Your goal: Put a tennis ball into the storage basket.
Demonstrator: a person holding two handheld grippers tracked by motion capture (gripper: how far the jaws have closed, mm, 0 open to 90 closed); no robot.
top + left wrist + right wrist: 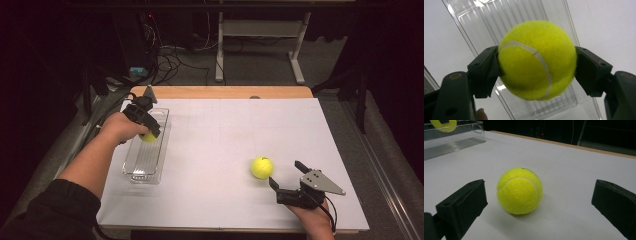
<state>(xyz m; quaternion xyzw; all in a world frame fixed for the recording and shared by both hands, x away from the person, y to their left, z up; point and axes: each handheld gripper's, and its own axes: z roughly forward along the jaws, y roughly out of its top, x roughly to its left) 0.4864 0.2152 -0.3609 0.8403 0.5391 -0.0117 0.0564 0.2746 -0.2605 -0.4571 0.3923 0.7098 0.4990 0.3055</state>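
Currently the held tennis ball [537, 60] sits clamped between the jaws of the left gripper [148, 131], which grips it on opposite sides at its widest girth. It hangs above the clear plastic tray [136, 170], over the middle of the tray's length. The tray lies along the left edge of the tabletop [230, 130], its ribbed floor visible beneath the ball in the left gripper view.

A tennis ball is judged light, springy and felt-covered. The nap gives the pads good friction, so slippage is unlikely, but the round shape demands a hold across the full diameter; an off-centre pinch may squeeze the ball out. Once released it can bounce or roll, although the tray walls should contain it.

A second tennis ball [519, 191] rests on the tabletop toward the near right corner, well apart from the tray. The right gripper [286, 176] lies just beside it with jaws spread wide, one on each side of the ball's line, neither touching it. Any closing should be centred on the ball's equator.
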